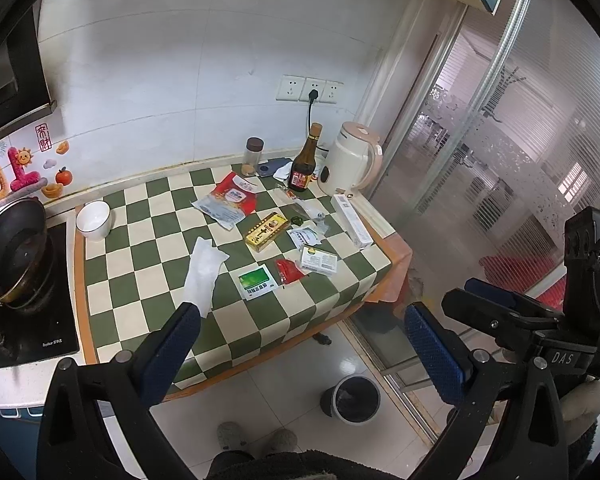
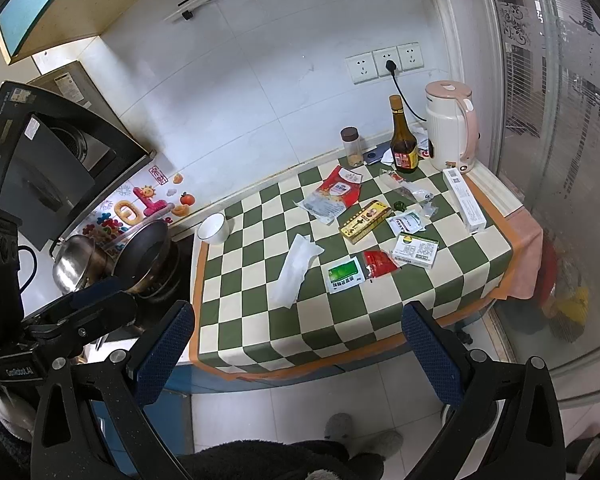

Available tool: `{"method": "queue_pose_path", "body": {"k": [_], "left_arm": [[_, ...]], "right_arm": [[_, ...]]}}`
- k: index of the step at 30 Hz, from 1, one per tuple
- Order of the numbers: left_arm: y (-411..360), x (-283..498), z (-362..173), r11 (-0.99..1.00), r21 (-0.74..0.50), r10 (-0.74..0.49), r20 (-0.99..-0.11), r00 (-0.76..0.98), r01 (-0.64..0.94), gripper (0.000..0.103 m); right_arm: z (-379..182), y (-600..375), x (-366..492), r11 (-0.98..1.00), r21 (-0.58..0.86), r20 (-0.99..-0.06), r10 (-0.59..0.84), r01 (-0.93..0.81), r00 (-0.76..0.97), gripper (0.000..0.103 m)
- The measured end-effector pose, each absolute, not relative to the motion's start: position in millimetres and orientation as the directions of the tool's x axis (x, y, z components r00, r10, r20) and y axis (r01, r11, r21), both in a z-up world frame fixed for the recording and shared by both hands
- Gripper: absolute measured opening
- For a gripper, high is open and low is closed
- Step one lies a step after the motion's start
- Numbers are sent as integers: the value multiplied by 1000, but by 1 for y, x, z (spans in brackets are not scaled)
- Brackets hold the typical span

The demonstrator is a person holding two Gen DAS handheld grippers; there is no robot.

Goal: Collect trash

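Evidently at the approach step: left gripper (image 1: 300,344) and right gripper (image 2: 298,342) both gape empty short of the worktop (image 2: 380,316), wrappers (image 2: 342,274) ahead, bin (image 1: 354,398) beneath the left; next, descend onto one.

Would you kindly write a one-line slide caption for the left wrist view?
Open left gripper above checkered tablecloth strewn with a tissue and packets, trash bin on the floor below.

Both wrist views look down (from above) on 1 checkered table (image 1: 148,280).
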State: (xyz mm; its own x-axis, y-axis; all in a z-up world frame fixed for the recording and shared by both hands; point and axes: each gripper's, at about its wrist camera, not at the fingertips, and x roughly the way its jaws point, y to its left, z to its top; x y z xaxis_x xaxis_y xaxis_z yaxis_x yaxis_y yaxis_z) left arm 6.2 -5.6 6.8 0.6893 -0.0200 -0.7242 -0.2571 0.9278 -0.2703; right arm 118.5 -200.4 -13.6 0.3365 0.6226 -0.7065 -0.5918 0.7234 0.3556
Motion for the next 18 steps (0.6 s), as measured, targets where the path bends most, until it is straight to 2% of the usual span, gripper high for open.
{"method": "queue_pose_path", "body": {"k": [18], "left_arm": [[-10, 8, 4, 927, -274, -24, -725, 688, -257, 103]], "right_arm": [[-11, -199, 120, 722, 355, -708, 622, -593, 334, 103]]}}
